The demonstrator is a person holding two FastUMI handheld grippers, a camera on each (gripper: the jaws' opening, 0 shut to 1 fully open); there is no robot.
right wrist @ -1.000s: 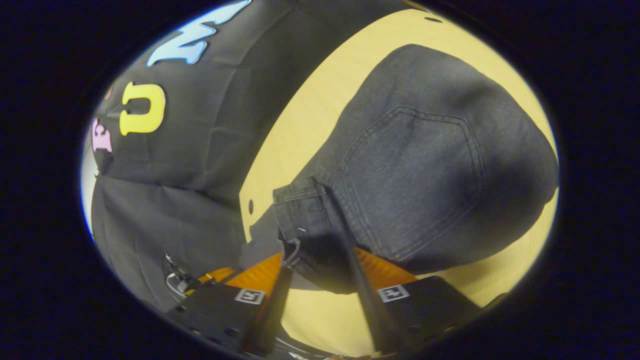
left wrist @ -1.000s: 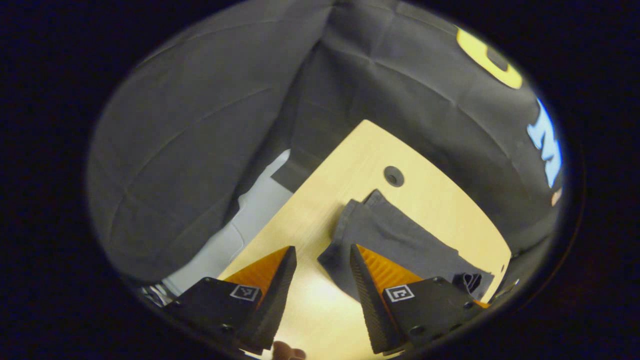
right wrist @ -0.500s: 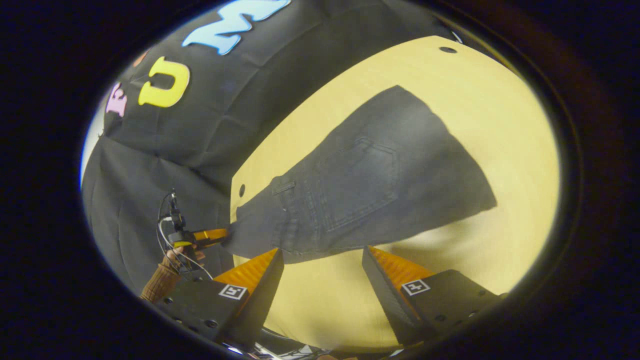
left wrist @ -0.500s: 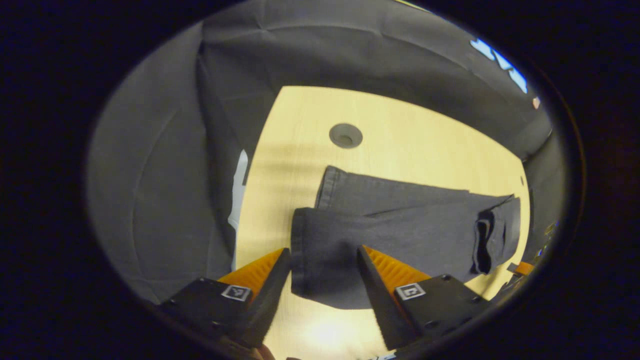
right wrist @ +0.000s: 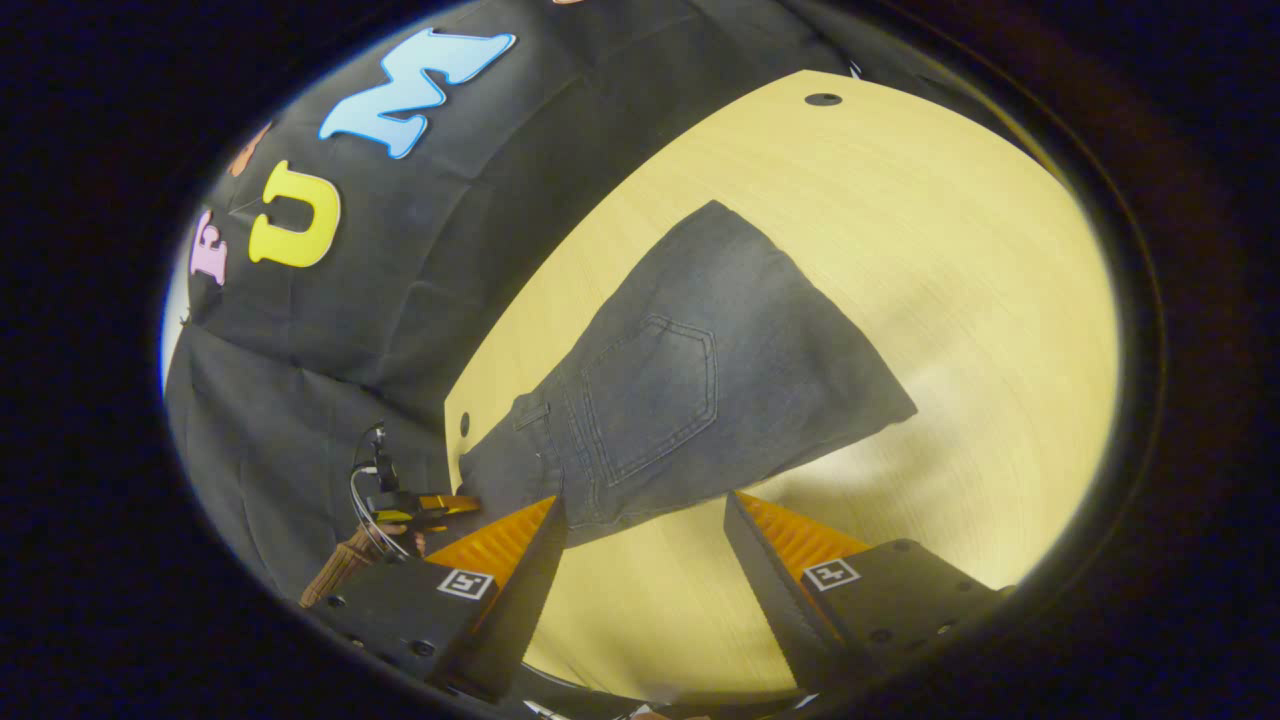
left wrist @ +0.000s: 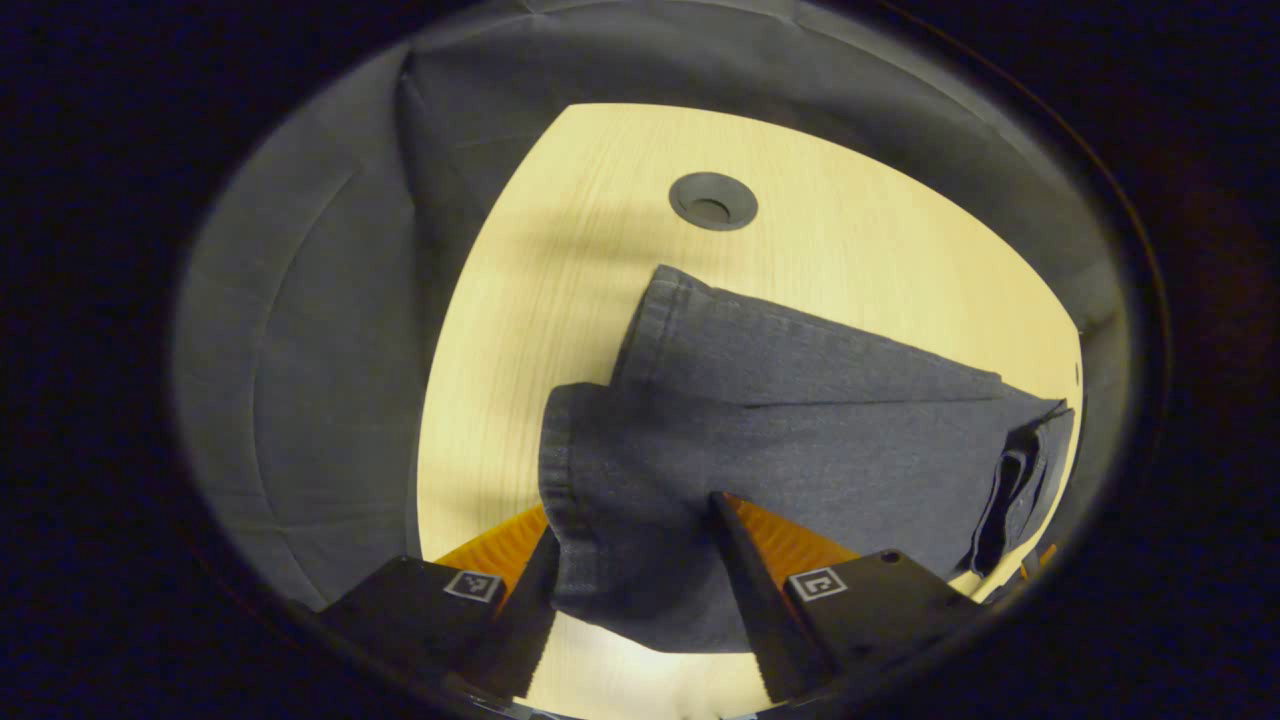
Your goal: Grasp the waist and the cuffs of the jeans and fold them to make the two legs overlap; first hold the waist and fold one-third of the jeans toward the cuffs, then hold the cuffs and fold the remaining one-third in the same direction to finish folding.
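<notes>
The dark grey jeans (left wrist: pixel 800 430) lie on the light wooden table (left wrist: pixel 560 270). Their two cuffs point left in the left gripper view, and the folded-over waist end (left wrist: pixel 1020 470) is at the far right. My left gripper (left wrist: pixel 635 520) is open, and the near cuff (left wrist: pixel 600 500) lies between its fingers. In the right gripper view the folded waist part (right wrist: pixel 680 400) lies flat with a back pocket (right wrist: pixel 650 390) facing up. My right gripper (right wrist: pixel 642 505) is open just short of its near edge and holds nothing. The left gripper (right wrist: pixel 420 505) shows farther off, held by a hand in a brown sleeve.
A round grommet hole (left wrist: pixel 712 200) sits in the table beyond the cuffs. Black booth cloth (left wrist: pixel 300 330) hangs close around the table's far and side edges. Bare tabletop (right wrist: pixel 950 300) spreads to the right of the folded waist.
My right gripper let go of the waist, which now lies folded flat, and drew back open. My left gripper moved in over the cuffs until the near cuff sits between its fingers.
</notes>
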